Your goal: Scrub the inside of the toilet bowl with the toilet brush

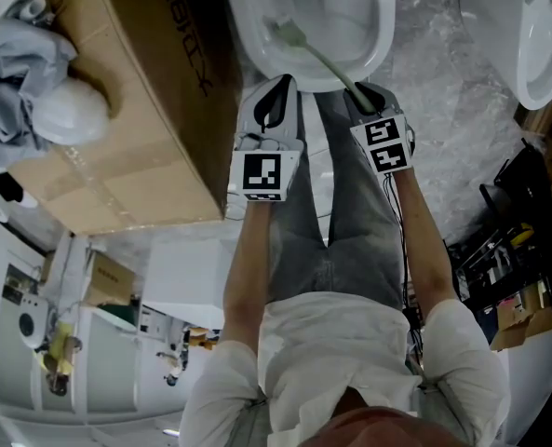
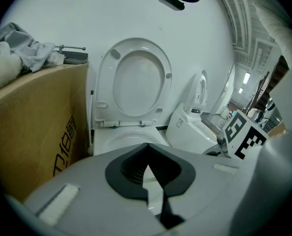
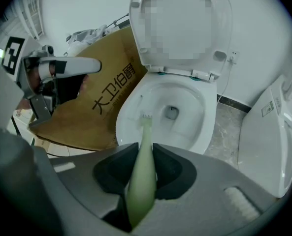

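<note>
A white toilet bowl (image 1: 248, 26) stands open ahead of me, its seat and lid (image 3: 185, 28) raised against the wall. My right gripper (image 1: 364, 96) is shut on the pale green handle (image 3: 142, 171) of the toilet brush. The handle slants down into the bowl (image 3: 131, 112), and the brush head (image 3: 145, 116) rests on the inner wall at the near left, short of the drain (image 3: 171, 113). The brush head (image 1: 289, 33) also shows from above. My left gripper (image 1: 277, 87) hovers just before the bowl's front rim, jaws together and empty (image 2: 146, 149).
A large cardboard box (image 1: 117, 110) stands tight against the toilet's left side, with grey cloth (image 1: 15, 73) and a white round object (image 1: 66, 110) on top. A second white toilet (image 1: 541, 45) sits to the right across marbled floor (image 1: 443, 91). The person's legs are directly below the grippers.
</note>
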The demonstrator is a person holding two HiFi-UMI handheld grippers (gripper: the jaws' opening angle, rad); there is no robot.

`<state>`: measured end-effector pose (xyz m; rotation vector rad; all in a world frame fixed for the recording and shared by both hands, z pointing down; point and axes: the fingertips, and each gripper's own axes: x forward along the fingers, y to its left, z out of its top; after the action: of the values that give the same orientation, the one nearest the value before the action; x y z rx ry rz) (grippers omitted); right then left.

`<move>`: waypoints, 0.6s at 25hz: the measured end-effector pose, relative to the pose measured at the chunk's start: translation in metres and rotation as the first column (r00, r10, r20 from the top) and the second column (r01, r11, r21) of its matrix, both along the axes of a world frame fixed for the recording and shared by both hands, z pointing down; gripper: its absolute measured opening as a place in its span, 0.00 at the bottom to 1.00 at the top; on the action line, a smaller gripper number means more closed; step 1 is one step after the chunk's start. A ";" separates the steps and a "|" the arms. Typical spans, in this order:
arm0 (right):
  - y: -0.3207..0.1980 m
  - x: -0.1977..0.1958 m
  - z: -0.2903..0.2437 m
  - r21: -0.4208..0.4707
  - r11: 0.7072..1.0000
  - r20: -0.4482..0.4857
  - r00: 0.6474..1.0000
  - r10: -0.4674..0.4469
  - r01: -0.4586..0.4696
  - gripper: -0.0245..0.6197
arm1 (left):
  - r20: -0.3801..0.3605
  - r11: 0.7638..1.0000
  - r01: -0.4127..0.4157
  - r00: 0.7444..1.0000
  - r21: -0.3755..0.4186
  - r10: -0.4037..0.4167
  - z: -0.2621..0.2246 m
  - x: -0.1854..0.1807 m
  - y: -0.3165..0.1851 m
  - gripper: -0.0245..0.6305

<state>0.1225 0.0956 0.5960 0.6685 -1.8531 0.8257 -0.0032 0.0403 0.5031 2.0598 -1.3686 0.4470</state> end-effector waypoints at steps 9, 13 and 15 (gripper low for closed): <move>0.008 0.013 0.002 -0.013 0.996 -0.061 0.994 -0.089 0.089 0.19 | -0.010 1.000 -0.008 1.000 -0.010 0.008 0.004 0.010 0.000 0.06; 0.009 0.022 0.002 -0.016 0.992 -0.094 0.988 -0.123 0.122 0.19 | -0.011 1.000 -0.009 1.000 -0.010 0.009 0.005 0.011 -0.001 0.06; 0.008 0.026 0.002 -0.016 0.990 -0.110 0.984 -0.139 0.138 0.19 | -0.012 1.000 -0.009 1.000 -0.012 0.009 0.005 0.012 -0.002 0.06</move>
<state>0.1485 0.1038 0.5984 0.5619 -1.7733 0.6910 0.0091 0.0383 0.5083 2.0568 -1.3475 0.4452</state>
